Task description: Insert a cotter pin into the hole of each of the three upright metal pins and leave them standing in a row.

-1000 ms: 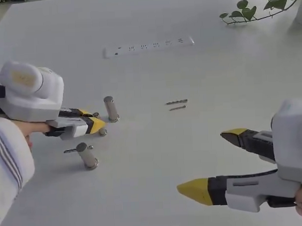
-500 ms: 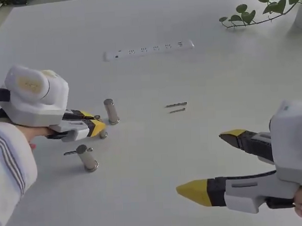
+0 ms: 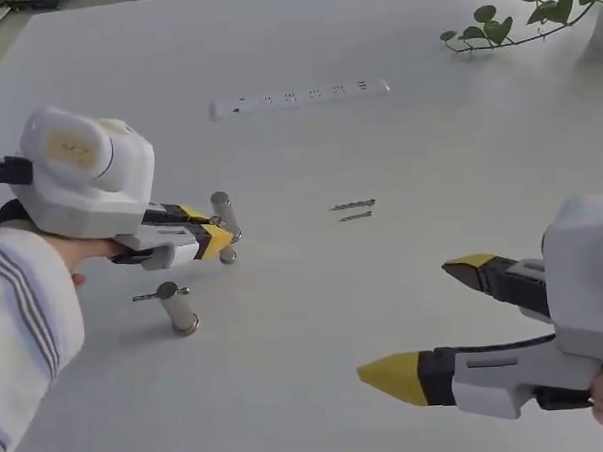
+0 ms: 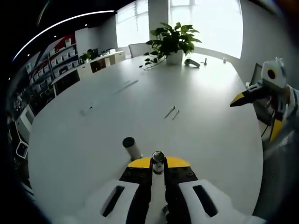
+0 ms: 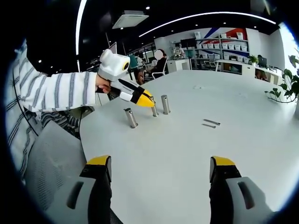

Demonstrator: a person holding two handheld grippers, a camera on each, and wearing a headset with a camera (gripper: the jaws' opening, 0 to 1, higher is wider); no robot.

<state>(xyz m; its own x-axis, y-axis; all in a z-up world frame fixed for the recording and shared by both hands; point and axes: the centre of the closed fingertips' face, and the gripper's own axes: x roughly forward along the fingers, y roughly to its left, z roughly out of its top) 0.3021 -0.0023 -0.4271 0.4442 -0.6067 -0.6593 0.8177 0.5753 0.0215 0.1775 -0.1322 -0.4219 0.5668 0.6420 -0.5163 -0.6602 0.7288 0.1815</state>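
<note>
Head view is showing the left tongs (image 3: 220, 240) gripping the middle metal pin (image 3: 228, 255), with the jaws drawn in narrow around its upper part and its foot showing just under the yellow tips. Left gripper view is showing the same pin (image 4: 158, 161) sitting between the two tips of the left tongs (image 4: 158, 164).

The far metal pin (image 3: 221, 202) is standing upright just beyond the tips, partly hidden by them. The near metal pin (image 3: 177, 309) is standing upright on the white counter (image 3: 298, 156), a little apart from the other two, with a cotter pin (image 3: 149, 294) sticking sideways through its top. Two loose cotter pins (image 3: 354, 205) are lying side by side on the counter, well apart from the three metal pins.

The right tongs (image 3: 414, 321) are hovering above the counter with the jaws spread wide and nothing between them, well away from the pins.

A power strip (image 3: 301, 94) is lying farther back, and a leafy plant (image 3: 512, 12) is trailing in at the far corner. A striped sleeve (image 3: 25, 318) is covering the arm behind the left tongs.
</note>
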